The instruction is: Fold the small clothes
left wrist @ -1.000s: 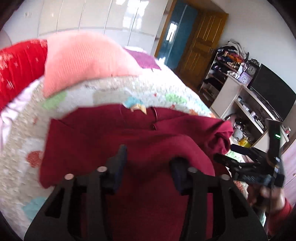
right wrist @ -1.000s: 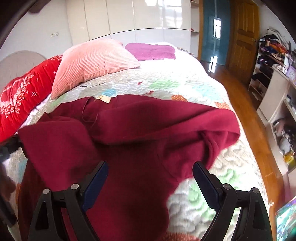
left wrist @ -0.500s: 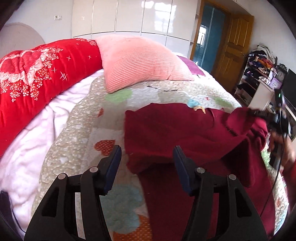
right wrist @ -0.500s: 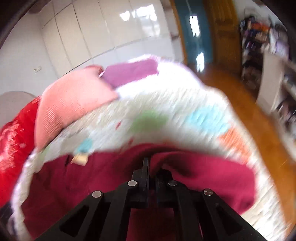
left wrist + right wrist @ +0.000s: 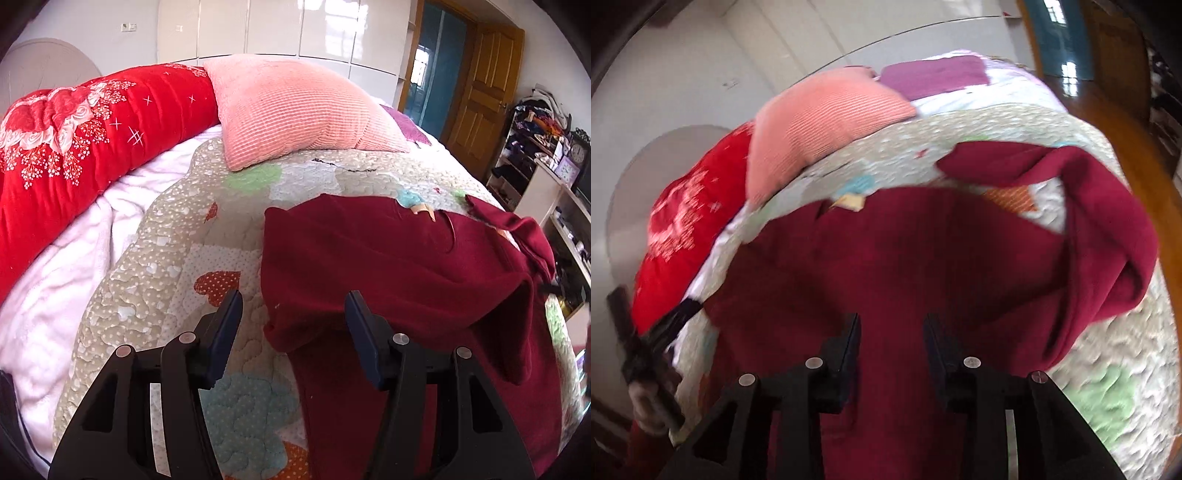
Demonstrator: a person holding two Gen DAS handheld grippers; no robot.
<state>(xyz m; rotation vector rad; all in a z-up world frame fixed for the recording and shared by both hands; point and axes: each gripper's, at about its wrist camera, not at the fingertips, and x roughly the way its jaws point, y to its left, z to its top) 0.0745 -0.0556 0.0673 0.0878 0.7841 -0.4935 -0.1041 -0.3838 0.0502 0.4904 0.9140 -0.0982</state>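
A dark red sweater (image 5: 388, 266) lies on the patchwork bedspread (image 5: 166, 258), collar label away from me. Its left sleeve is folded across the body. My left gripper (image 5: 293, 310) is open and straddles the sweater's left folded edge; the pads do not press it. In the right wrist view the sweater (image 5: 905, 258) fills the middle, and its right sleeve (image 5: 1108, 221) curls out in a loop towards the bed's right edge. My right gripper (image 5: 892, 325) hovers over the sweater's body. Its jaws are opening, with only fabric below the gap.
A pink ribbed pillow (image 5: 295, 110) and a red flowered quilt (image 5: 92, 140) sit at the head of the bed. A purple cloth (image 5: 934, 74) lies at the far corner. Shelves and a desk (image 5: 535, 155) stand right of the bed, beside a wooden door (image 5: 484, 81).
My left gripper slid left from over the sweater's middle to its left edge. My right gripper shut on a fold of the sweater, then parted again; the right sleeve now lies looped outwards.
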